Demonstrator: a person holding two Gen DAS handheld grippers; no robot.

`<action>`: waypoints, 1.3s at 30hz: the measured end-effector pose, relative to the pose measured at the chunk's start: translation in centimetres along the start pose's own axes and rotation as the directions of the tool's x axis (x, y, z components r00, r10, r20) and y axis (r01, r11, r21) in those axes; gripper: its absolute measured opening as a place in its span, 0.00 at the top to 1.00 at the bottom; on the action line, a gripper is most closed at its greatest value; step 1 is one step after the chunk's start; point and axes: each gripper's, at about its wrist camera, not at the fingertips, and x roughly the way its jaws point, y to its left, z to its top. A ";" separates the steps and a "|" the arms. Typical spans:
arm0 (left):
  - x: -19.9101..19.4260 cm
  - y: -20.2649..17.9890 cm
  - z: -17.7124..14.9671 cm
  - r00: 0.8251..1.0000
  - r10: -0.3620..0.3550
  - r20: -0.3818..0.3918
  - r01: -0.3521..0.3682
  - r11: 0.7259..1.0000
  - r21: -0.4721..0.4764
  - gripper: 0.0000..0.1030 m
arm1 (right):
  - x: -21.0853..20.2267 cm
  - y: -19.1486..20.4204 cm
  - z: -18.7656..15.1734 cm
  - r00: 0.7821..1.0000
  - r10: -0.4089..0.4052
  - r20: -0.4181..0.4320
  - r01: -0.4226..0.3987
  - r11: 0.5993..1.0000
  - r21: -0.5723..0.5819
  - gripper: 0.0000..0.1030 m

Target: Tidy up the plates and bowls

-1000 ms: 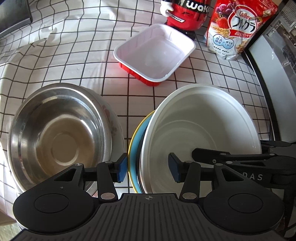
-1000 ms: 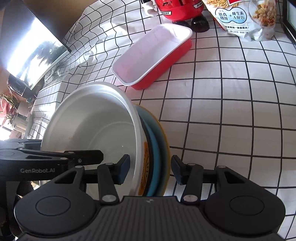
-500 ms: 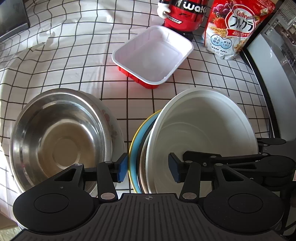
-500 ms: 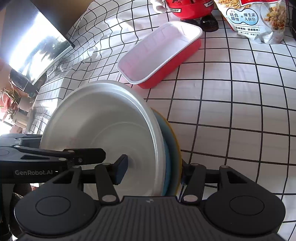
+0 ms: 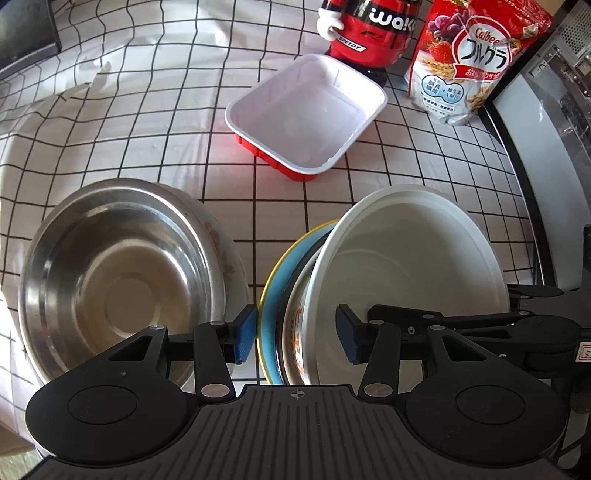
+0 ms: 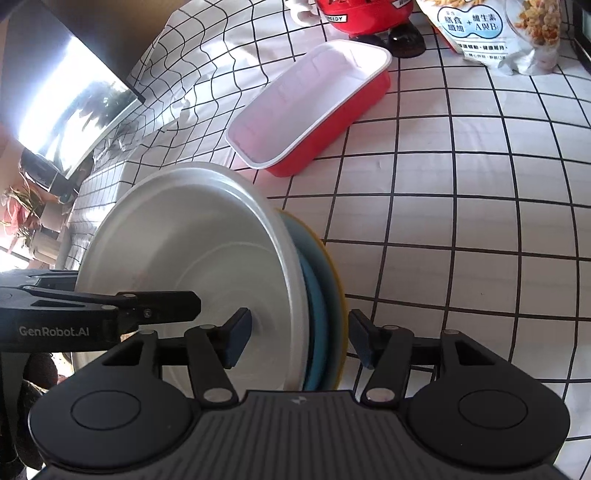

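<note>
A stack of a white bowl (image 5: 406,258), an orange-patterned bowl (image 5: 297,332) and a blue plate with a yellow rim (image 5: 273,295) is held tilted above the checked tablecloth (image 5: 147,110). My left gripper (image 5: 295,334) clamps the stack's left rim. My right gripper (image 6: 299,341) clamps the opposite rim, with the white bowl (image 6: 192,251) and the blue plate (image 6: 321,295) between its fingers. A steel bowl (image 5: 118,280) nested in a floral bowl (image 5: 229,251) sits at the left.
A red tray with a white inside (image 5: 306,114) lies behind, also in the right wrist view (image 6: 314,110). A red toy figure (image 5: 369,33) and a cereal bag (image 5: 469,62) stand at the back. A dark-framed appliance (image 5: 535,147) is at the right.
Both grippers have moved back from the tray with the stack, and the stack has tilted more upright. The right gripper's fingers closed further in on the rim.
</note>
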 end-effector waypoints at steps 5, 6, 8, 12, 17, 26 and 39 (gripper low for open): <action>0.0 -0.8 0.1 0.999 0.034 0.004 -0.034 0.998 0.047 0.51 | -0.1 0.2 -0.2 1.000 -0.012 0.009 0.012 1.000 -0.002 0.44; -0.1 -0.8 0.1 0.999 0.032 0.003 -0.032 0.998 0.046 0.51 | -0.2 0.2 -0.2 1.000 -0.014 0.010 0.014 1.000 -0.002 0.44; -0.2 -0.4 0.2 1.000 0.019 0.000 -0.019 0.999 0.031 0.52 | -0.2 0.2 -0.1 1.000 -0.011 0.006 0.011 1.000 0.007 0.44; -0.8 0.1 0.2 1.000 -0.002 0.020 0.002 1.000 0.006 0.52 | -0.2 0.0 0.0 1.000 0.004 0.007 -0.004 1.000 0.020 0.49; -0.6 0.2 0.1 1.000 0.009 0.010 -0.009 1.000 0.002 0.52 | -0.2 -0.1 -0.1 1.000 0.029 0.009 -0.029 0.999 0.028 0.55; 0.8 0.8 0.1 0.999 0.033 -0.037 -0.033 0.999 -0.002 0.49 | -0.3 -0.7 -0.3 0.998 0.057 0.006 -0.057 0.997 0.051 0.55; 2.6 0.6 0.3 0.991 -0.069 -0.112 0.066 0.998 -0.024 0.40 | -0.7 -1.3 -0.7 0.998 0.057 0.003 -0.057 0.996 0.065 0.55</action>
